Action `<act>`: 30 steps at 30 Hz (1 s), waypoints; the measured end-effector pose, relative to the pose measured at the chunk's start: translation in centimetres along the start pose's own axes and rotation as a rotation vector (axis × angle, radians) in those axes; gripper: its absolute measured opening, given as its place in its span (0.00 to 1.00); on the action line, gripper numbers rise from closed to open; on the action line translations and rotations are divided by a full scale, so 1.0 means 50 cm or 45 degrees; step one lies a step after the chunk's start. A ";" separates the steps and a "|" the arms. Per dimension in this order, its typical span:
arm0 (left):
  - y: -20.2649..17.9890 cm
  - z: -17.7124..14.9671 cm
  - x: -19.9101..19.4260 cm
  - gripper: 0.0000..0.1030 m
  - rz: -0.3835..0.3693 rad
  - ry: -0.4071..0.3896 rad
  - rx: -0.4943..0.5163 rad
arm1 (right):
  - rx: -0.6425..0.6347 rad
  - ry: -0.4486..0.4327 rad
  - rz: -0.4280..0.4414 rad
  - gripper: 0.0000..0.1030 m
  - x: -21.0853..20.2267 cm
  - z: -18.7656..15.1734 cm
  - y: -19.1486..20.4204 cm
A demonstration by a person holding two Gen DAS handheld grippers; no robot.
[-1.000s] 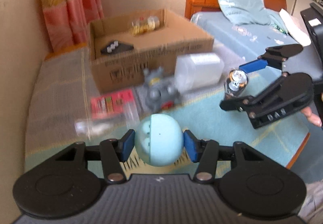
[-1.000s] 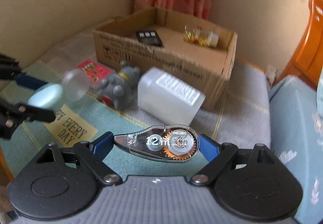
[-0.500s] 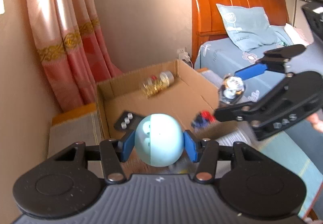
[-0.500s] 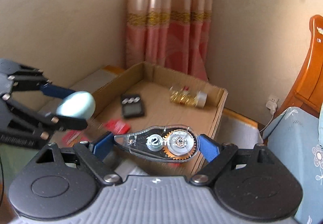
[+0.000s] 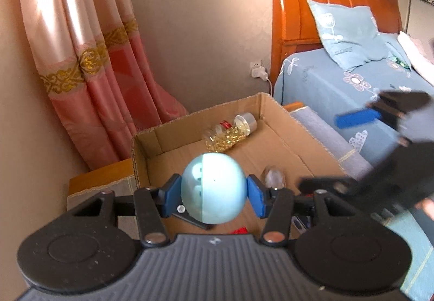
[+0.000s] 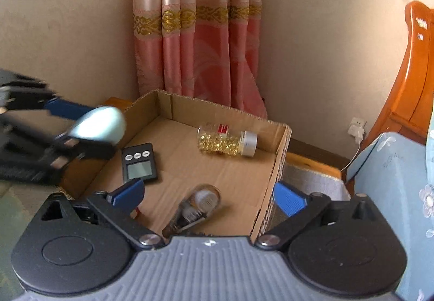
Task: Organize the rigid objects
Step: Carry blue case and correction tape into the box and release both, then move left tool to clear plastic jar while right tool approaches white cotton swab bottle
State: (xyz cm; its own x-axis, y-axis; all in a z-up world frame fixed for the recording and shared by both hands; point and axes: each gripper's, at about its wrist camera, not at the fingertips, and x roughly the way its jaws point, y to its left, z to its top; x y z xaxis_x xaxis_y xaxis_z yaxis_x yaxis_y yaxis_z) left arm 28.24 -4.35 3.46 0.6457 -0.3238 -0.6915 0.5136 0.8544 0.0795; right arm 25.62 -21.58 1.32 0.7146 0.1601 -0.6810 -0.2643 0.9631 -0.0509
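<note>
Cardboard box (image 6: 279,154) holds capsule bottle (image 6: 227,142), scale (image 6: 139,162), tape dispenser (image 6: 195,206); right hand-held gripper (image 6: 208,197) just opened, left hand-held gripper (image 5: 213,192) clamps ball (image 5: 213,188).

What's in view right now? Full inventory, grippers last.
cardboard box: 1, brown, open top, on the floor by the curtain
correction tape: 1, clear, blurred, inside the box near its front
capsule bottle: 1, clear with gold capsules and silver cap, on its side at the back of the box
pocket scale: 1, black, flat in the box on the left
curtain: 1, pink with gold band, behind the box
bed: 1, orange wood headboard, blue sheet and pillow, right of the box
ball: 1, pale blue, clamped in the left gripper over the box
left gripper: 1, black, blue pads
right gripper: 1, black, blue pads, just opened, nothing between its jaws
</note>
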 end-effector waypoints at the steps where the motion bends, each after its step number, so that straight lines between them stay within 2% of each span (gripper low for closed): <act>1: 0.003 0.008 0.012 0.50 -0.002 0.011 -0.004 | 0.009 0.007 0.008 1.00 -0.004 -0.007 -0.001; 9: 0.009 0.047 0.117 0.50 -0.006 0.116 -0.029 | 0.031 0.073 -0.012 1.00 -0.047 -0.061 0.003; 15: 0.017 0.061 0.164 0.50 0.015 0.135 -0.048 | 0.073 0.092 -0.069 1.00 -0.070 -0.116 0.014; 17: 0.021 0.062 0.168 0.56 0.022 0.136 -0.061 | 0.087 0.102 -0.060 1.00 -0.072 -0.132 0.017; 19: 0.026 0.058 0.158 0.83 0.033 0.126 -0.073 | 0.095 0.104 -0.052 1.00 -0.075 -0.143 0.020; 21: 0.025 0.054 0.136 0.97 0.054 0.079 -0.074 | 0.109 0.106 -0.042 1.00 -0.078 -0.148 0.019; 26: 0.026 0.035 0.056 0.98 0.037 0.012 -0.095 | 0.224 0.088 -0.025 1.00 -0.087 -0.158 0.014; 30: 0.015 -0.001 -0.014 0.98 0.053 -0.016 -0.099 | 0.303 0.079 -0.059 1.00 -0.087 -0.171 0.011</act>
State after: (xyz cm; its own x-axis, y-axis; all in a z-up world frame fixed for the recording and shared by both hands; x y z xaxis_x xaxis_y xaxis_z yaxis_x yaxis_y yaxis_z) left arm 28.14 -3.46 3.97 0.6731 -0.2922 -0.6794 0.4410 0.8960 0.0517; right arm 16.80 -23.59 -1.99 0.6793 0.1081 -0.7258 -0.0668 0.9941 0.0856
